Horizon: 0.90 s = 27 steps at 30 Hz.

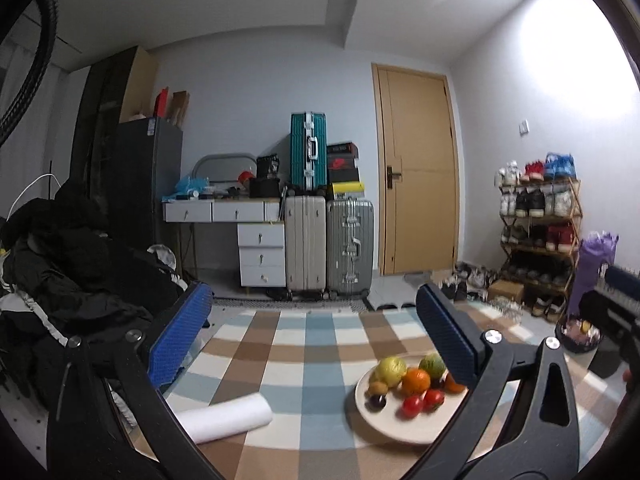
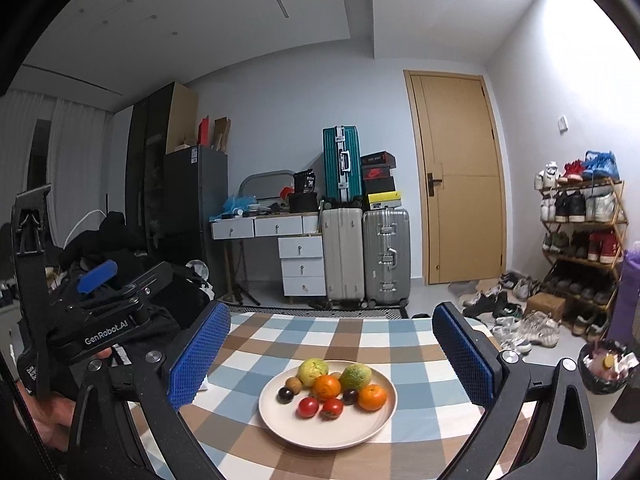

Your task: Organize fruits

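Note:
A cream plate [image 2: 280, 428] sits on the checked tablecloth and holds several fruits: two yellow-green ones [image 2: 313, 372], two oranges [image 2: 327, 386], two red tomatoes [image 2: 307, 407], a kiwi [image 2: 294, 384] and dark plums [image 2: 285, 395]. My right gripper [image 2: 332, 354] is open above the plate's far side, empty. My left gripper [image 1: 316, 340] is open and empty, left of the plate [image 1: 384, 424]; its right finger hides part of the fruit. The left gripper body also shows in the right wrist view [image 2: 100, 320].
A white paper roll [image 1: 224, 418] lies on the table left of the plate. A dark clothes pile [image 1: 72, 280] is at left. A bin [image 2: 606, 368] stands at right. Suitcases [image 2: 366, 252], drawers and a shoe rack [image 2: 580, 240] stand beyond the table.

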Available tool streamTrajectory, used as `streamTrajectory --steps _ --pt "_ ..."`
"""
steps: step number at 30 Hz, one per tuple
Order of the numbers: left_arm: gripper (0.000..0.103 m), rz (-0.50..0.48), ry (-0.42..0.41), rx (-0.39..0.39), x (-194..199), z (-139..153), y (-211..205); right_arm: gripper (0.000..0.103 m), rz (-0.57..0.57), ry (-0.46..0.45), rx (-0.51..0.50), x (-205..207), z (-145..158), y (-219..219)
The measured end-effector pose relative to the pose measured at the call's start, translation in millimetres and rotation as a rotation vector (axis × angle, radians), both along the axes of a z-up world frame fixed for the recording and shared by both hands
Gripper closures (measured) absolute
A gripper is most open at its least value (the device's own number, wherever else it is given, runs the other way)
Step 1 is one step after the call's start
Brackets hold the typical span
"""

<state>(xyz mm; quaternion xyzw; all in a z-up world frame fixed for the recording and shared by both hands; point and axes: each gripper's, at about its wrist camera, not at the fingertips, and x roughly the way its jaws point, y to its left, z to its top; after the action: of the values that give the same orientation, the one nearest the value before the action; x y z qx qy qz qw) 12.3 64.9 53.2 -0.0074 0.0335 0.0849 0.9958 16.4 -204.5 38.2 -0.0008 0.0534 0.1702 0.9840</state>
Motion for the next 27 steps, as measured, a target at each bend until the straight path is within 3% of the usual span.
streamTrajectory --steps 7,17,27 --pt "0.001 -0.01 0.105 0.024 5.6 -44.9 3.4 0.0 -0.015 -0.02 -0.057 1.0 -27.2 1.8" --pt "0.001 -0.034 0.19 0.034 21.7 -103.1 -2.0 0.0 -0.018 0.081 -0.1 20.8 -75.7 1.2" --pt "0.001 -0.072 0.234 -0.04 40.0 -113.7 10.1 0.0 -0.02 0.147 -0.096 38.8 -95.4 -2.3"
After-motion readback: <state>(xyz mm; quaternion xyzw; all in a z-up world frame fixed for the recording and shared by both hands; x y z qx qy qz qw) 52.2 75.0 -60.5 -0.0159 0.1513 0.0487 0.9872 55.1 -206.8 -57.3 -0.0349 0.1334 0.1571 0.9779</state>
